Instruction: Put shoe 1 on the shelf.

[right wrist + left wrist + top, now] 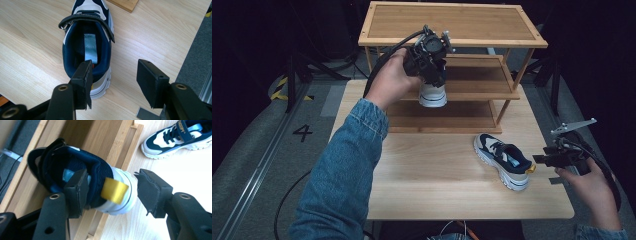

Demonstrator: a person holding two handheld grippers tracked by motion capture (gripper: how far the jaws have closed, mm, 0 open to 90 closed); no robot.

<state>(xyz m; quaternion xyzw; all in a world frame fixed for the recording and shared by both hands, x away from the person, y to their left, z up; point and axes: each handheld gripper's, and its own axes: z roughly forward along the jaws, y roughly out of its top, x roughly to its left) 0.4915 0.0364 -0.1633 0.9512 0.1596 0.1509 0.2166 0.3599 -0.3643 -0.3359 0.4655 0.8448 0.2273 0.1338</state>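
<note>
Up at twelve o'clock on the bench (452,200), the left claw (430,64) is at the wooden shoe rack (452,40), with a navy-and-white shoe (82,182) at the middle shelf (482,85). In the left gripper view its jaws stand apart: one pad sits inside the padded collar, the other clear of the white heel, with a gap showing, so that's an open claw, not a pinch. Whether the sole rests flat on the shelf I can't tell from here.

My read: this is a placing step, pair going onto the rack. To do it well, make sure the sole is settled on the slats before backing out, then draw the inner pad straight up out of the collar (that yellow heel tab (114,190) could snag).

Down at four o'clock, the second shoe (504,160) lies on the bench, toe toward the rack. The right claw (549,159) hovers at its heel, jaws spread wide, one pad over the opening in the right gripper view, holding nothing.

Materials now: mesh lining, soft and yielding; a chunky rubbery white sole, rounded at the heel; a strap (87,18) across the instep. The collar will likely squash under the pads, so a grip across collar and heel counter looks steadier. Rack and bench are smooth pale wood, probably slippery.
</note>
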